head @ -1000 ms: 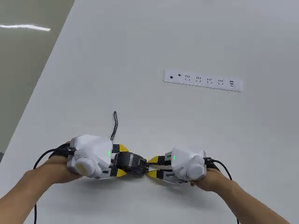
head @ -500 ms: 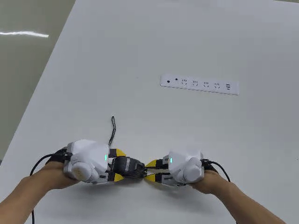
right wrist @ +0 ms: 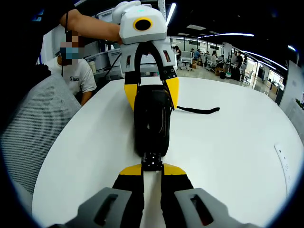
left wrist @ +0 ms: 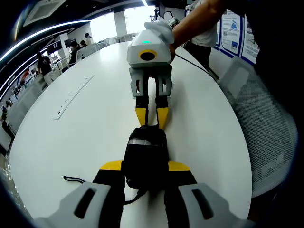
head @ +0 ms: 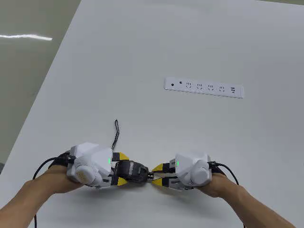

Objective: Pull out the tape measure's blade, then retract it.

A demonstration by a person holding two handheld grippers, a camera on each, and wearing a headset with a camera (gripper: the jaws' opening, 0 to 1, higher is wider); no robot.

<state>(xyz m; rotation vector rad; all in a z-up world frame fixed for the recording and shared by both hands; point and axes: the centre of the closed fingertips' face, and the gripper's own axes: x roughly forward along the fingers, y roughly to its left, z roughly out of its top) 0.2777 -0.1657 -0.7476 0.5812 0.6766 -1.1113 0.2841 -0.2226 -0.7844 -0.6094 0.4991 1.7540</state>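
Note:
A black tape measure [head: 133, 171] lies low over the white table [head: 156, 42]. My left gripper [head: 119, 169] is shut on its case from the left. In the left gripper view the case [left wrist: 146, 154] sits between yellow fingertips [left wrist: 112, 166]. My right gripper [head: 156, 174] faces it from the right, shut on the blade's end hook [right wrist: 152, 160] right at the case mouth. Hardly any blade shows between case [right wrist: 152, 116] and hook. The black wrist strap [head: 116, 131] trails away from the case across the table.
A white power strip [head: 204, 88] lies farther back on the table, right of centre. The table's left edge [head: 45, 90] drops to a grey floor. A mesh chair back [right wrist: 38, 133] and a seated person [right wrist: 78, 73] are beyond the table in the right gripper view.
The head camera has shifted slightly. Both grippers keep their holds, and the short gap between them looks the same.

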